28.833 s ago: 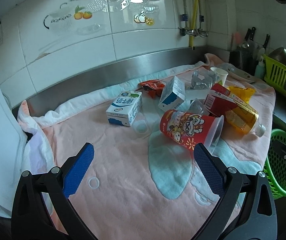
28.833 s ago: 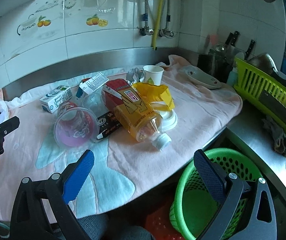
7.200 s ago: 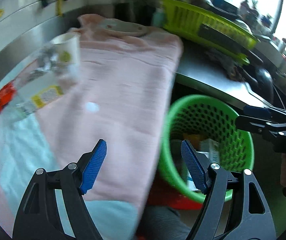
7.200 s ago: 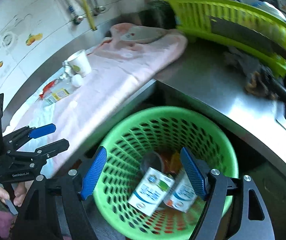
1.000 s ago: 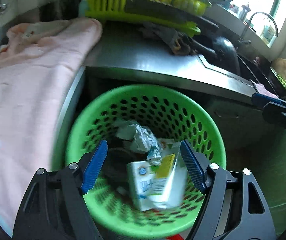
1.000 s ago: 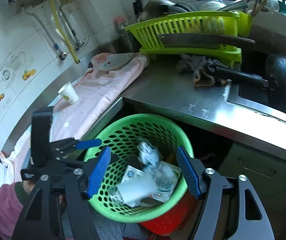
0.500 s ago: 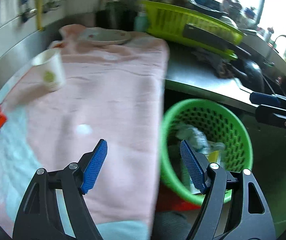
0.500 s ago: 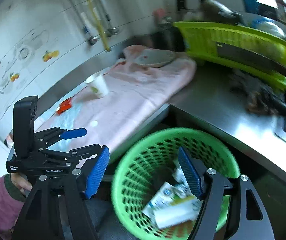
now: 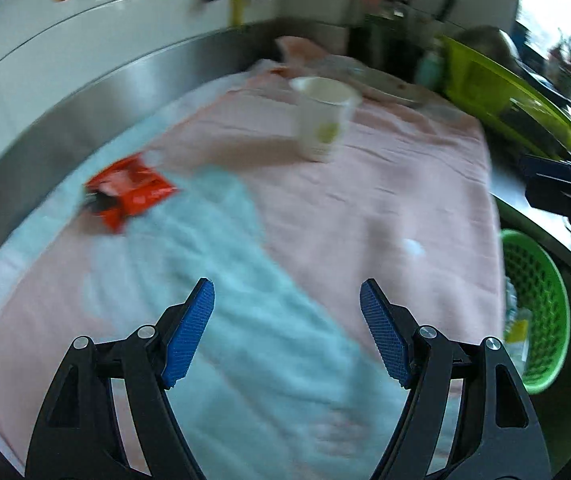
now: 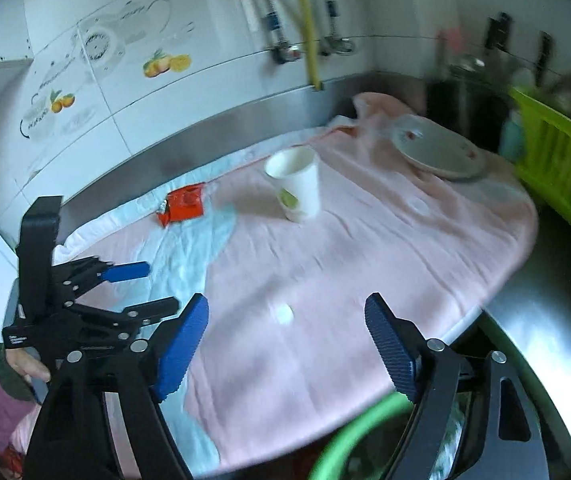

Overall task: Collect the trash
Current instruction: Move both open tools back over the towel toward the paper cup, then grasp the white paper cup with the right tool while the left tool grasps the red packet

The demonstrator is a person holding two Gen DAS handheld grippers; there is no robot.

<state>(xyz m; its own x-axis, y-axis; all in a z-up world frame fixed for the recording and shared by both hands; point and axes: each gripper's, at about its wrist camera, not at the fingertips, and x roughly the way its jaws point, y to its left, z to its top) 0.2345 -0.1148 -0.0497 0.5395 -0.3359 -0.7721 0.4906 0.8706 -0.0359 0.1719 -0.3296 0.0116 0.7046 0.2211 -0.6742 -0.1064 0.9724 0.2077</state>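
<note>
cup [image 10: 295, 184]: stood upright, mouth up
wrapper [image 10: 181, 208]: lay flat, long axis unclear
left gripper [image 9: 287, 332]: spread, empty
right gripper [image 10: 285, 348]: just widened, empty

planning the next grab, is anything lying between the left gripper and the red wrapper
Nothing lies there: in the left wrist view only bare towel, pale blue there, runs from the open left gripper to the red wrapper.

Paper cup [image 10: 297, 184]: we count one
Red wrapper [image 10: 183, 204]: we count one
Green basket [image 9: 541, 312]: we see one
Plate [image 10: 437, 152]: we see one
Towel [image 10: 365, 280]: one
</note>
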